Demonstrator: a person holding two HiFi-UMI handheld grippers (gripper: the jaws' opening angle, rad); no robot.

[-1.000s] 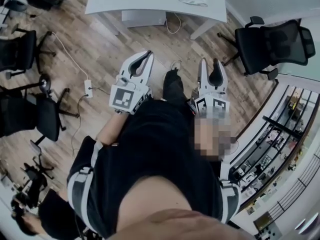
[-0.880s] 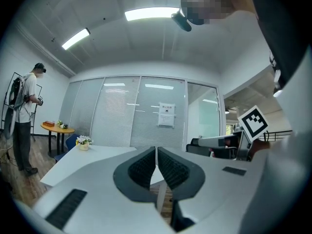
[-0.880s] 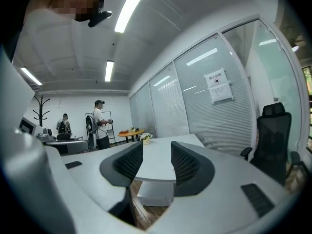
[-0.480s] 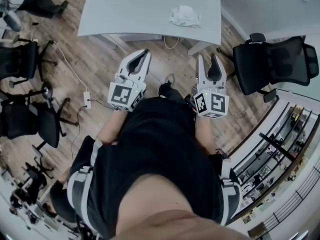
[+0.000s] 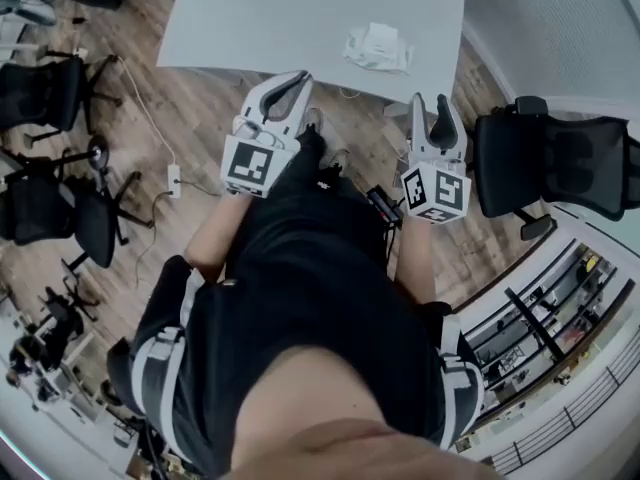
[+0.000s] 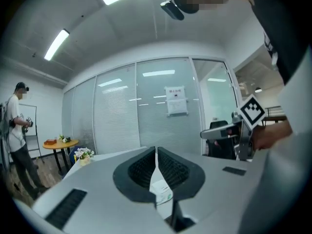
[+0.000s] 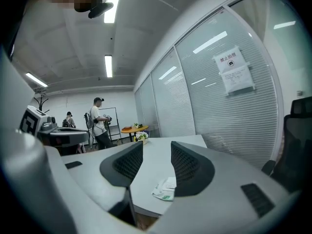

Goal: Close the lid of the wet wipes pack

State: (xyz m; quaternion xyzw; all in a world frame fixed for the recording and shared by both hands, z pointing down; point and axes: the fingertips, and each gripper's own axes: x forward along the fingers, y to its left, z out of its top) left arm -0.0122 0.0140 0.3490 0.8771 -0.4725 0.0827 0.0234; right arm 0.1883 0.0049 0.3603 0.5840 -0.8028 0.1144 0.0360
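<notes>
Your table [image 5: 250,18] has a smooth, matt grey top; the wet wipes pack [image 5: 378,46] on it looks like crinkled white plastic film. Below the table the floor [image 5: 190,118] is wood planks (grain visible). Your right gripper [image 7: 156,145] has matt black ribbed pads [image 7: 187,165].

table [image 5: 250,28] bare round wipes pack [image 5: 378,48]; chair [image 5: 555,163] rt, prob. clear

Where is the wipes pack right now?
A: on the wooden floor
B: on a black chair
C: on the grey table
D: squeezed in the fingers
C: the wet wipes pack lies on the grey table, near its edge.
</notes>
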